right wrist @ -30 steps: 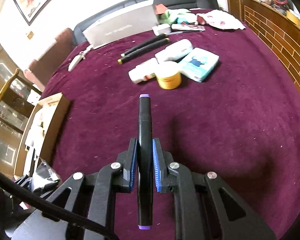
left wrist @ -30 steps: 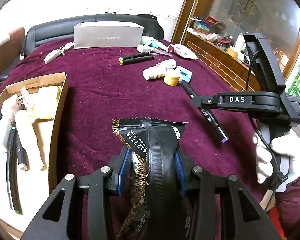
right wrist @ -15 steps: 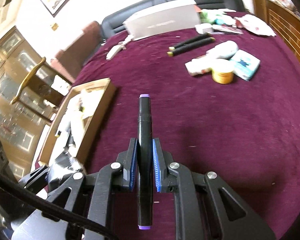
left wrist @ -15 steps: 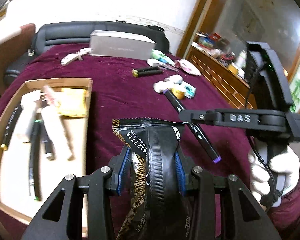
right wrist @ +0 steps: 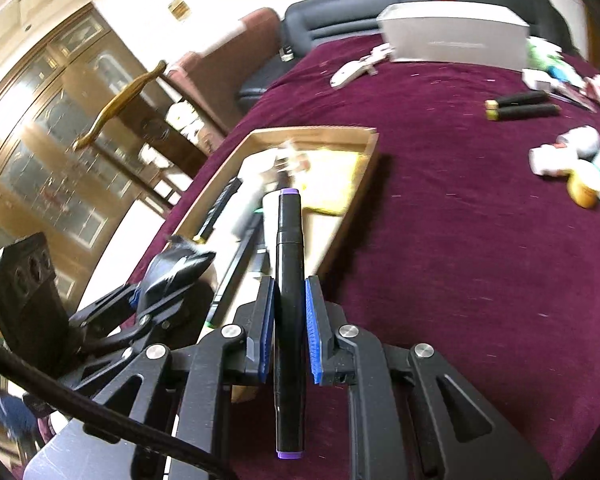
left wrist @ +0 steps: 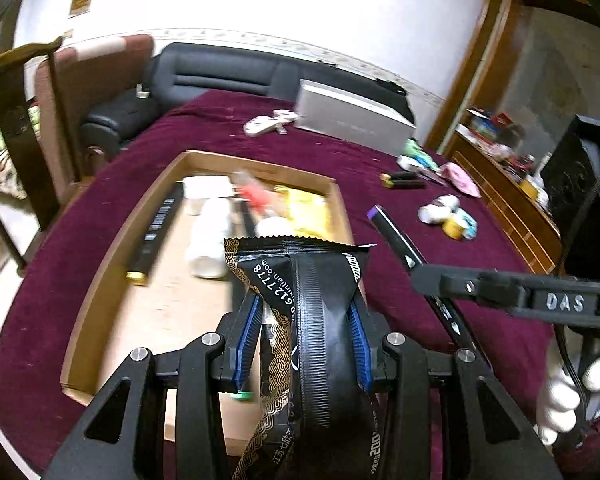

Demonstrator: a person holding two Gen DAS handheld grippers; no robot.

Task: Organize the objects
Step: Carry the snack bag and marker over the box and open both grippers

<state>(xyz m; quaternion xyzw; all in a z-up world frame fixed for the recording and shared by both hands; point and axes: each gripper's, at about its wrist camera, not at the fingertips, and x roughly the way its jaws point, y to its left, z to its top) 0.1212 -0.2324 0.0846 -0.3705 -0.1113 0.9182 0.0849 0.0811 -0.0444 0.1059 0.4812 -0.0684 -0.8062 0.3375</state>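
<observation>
Two grippers I held above cardboard tray (left wrist: 342,216): left gripper (left wrist: 302,344) clamped on black foil packet (left wrist: 300,276); right gripper (right wrist: 290,332) clamped on purple-capped black marker (right wrist: 289,280), over tray's near edge.

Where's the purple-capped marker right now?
In the right wrist view, the marker is clamped in the right claw, its tip over the cardboard tray's near right edge.

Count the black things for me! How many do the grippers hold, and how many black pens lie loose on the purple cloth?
Black packet in the left gripper: 1
Black marker in the right gripper: 1
Black pens with yellow ends, loose on the cloth: 2
Total: 4
</observation>
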